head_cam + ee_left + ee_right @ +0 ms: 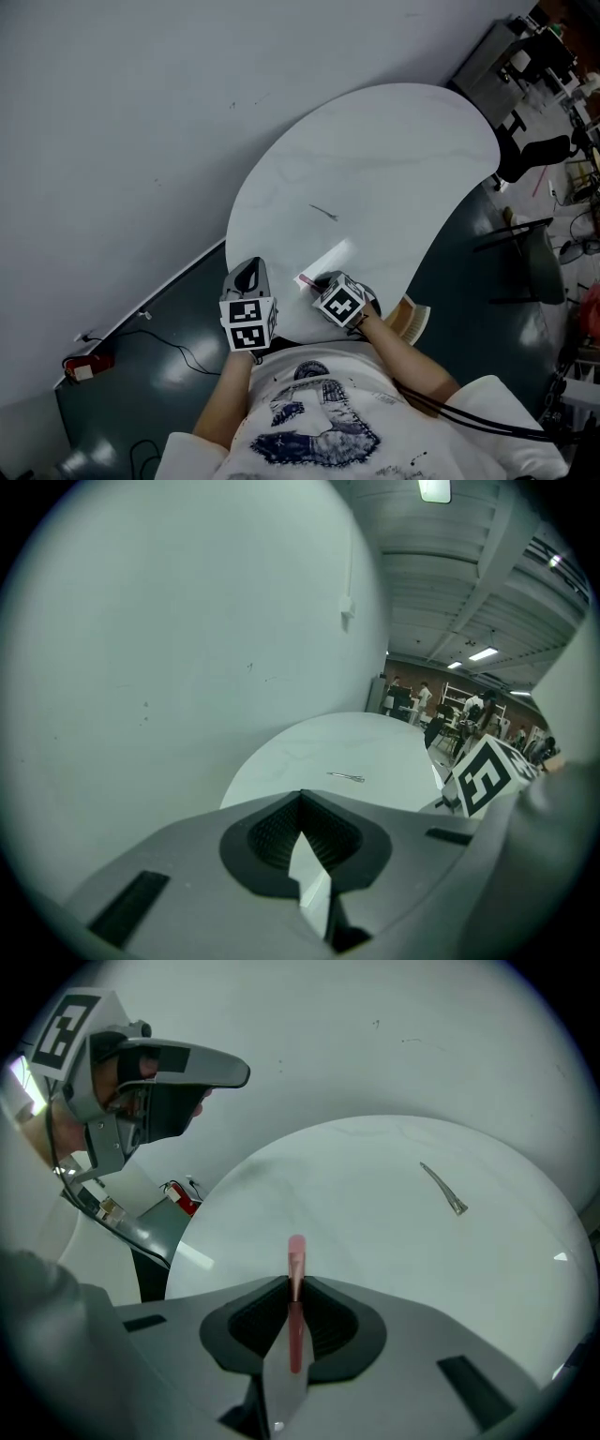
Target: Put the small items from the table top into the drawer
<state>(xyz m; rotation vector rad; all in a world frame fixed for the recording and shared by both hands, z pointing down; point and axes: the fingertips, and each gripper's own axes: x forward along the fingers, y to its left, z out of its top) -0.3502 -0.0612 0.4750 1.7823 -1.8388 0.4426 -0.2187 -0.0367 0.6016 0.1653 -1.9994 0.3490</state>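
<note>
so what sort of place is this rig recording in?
Likely an open lab or workshop-style office: a white curved table against a bare wall, office chairs and people at workstations beyond it, and an exposed ceiling with strip lights.

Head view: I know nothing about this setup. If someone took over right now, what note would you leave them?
Right gripper: shut on a thin pink stick, at the near edge of the white table.
Left gripper: shut, empty, just beside it.
A slim metal clip lies alone mid-table.
Done: nothing visibly stowed yet.
To do: carry the stick to the drawer, which no view clearly shows, then fetch the clip.
</note>
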